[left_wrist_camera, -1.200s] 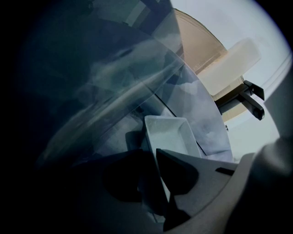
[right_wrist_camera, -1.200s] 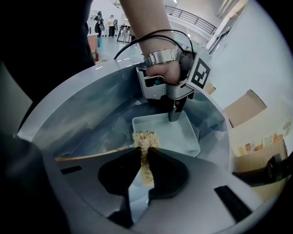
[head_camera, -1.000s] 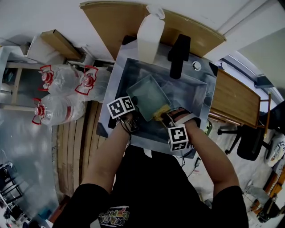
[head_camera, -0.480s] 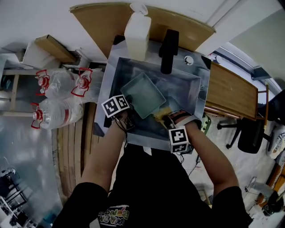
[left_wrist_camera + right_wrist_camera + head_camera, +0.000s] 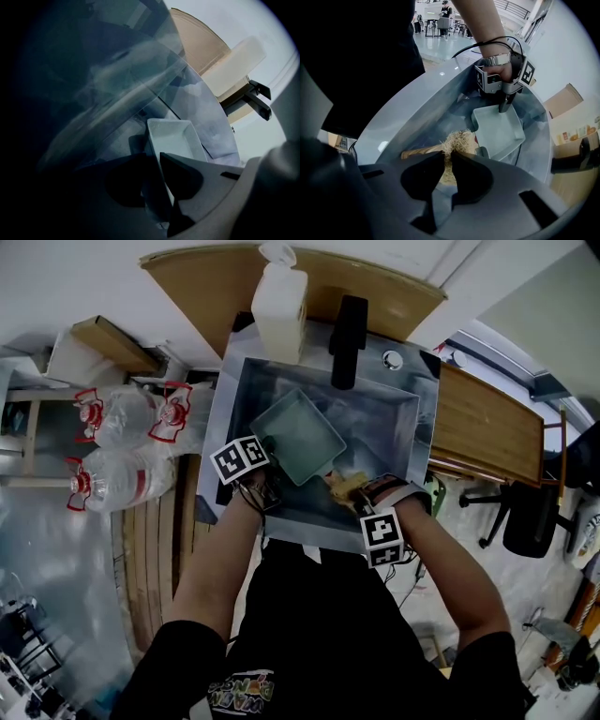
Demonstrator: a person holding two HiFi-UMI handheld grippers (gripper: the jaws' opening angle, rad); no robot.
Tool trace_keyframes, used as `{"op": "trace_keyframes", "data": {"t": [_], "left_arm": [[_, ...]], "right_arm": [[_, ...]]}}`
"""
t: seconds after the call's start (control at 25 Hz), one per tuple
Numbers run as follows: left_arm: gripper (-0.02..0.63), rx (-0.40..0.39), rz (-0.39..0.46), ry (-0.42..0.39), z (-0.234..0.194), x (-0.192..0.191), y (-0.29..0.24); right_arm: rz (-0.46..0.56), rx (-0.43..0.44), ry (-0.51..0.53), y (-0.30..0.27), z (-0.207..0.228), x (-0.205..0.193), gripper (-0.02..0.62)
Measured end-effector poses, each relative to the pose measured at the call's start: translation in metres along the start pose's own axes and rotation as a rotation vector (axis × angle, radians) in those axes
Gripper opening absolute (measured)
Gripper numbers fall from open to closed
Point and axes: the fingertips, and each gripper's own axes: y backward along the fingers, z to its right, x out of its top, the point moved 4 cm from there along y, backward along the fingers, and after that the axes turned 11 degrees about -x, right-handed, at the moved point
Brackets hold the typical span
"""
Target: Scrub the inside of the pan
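A pale rectangular pan (image 5: 298,435) lies tilted in the steel sink (image 5: 412,427). My left gripper (image 5: 265,457) grips its near left rim; in the left gripper view the jaws (image 5: 151,157) are shut on the wall of the pan (image 5: 174,137). My right gripper (image 5: 356,491) is shut on a scrub brush (image 5: 343,486), held just off the pan's near right corner. In the right gripper view the brush's tan bristles (image 5: 457,140) and wooden handle (image 5: 417,152) stick out past the right gripper (image 5: 447,154), over the sink floor and short of the pan (image 5: 499,129).
A black faucet (image 5: 345,341) and a white jug (image 5: 278,301) stand at the sink's far rim. A wooden counter (image 5: 487,432) lies to the right. Large water bottles (image 5: 127,442) sit on the floor at the left.
My right gripper has drawn the brush back off the pan's near corner, toward the sink's near right side. The left gripper and the pan have kept still.
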Motion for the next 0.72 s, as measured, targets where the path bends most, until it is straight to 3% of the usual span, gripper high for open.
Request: {"op": "trace_keyframes", "data": {"t": [0.48,0.72], "left_arm": [[0.1,0.005,0.003,-0.006,0.0,0.0,0.0],[0.099,0.014,0.006,-0.009,0.0,0.0,0.0]], "right_arm": [[-0.019,0.113,0.046,0.018,-0.024,-0.002,0.058],[-0.035,0.213,0.032,0.025,-0.032,-0.005,0.058]]}}
